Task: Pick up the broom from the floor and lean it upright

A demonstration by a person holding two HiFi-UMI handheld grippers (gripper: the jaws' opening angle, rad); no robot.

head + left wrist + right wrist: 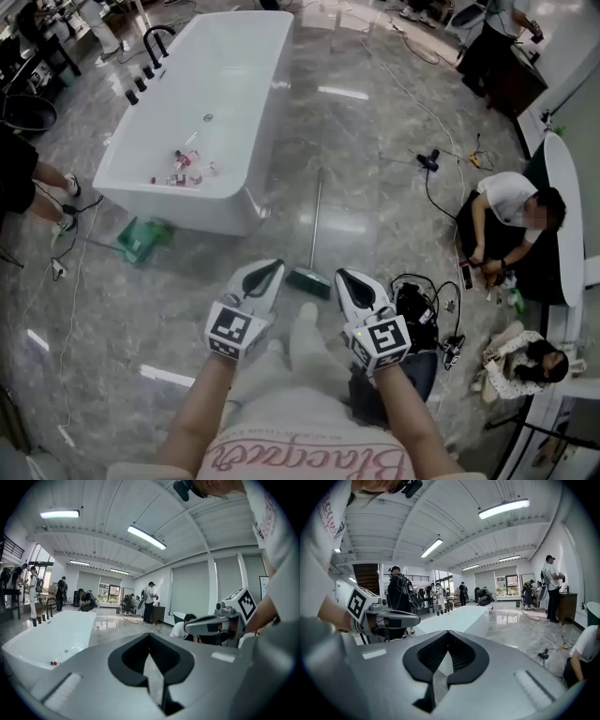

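Approach stage, I judge: left claw (270, 269) and right claw (345, 277), both closed and empty, must open and reach the floor-lying broom (315, 220).

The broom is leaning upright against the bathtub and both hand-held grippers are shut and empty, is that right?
Not quite. The broom lies flat on the floor beside the bathtub, not leaning on it, as the head view shows. The left hand-held gripper and right hand-held gripper are indeed shut and empty.
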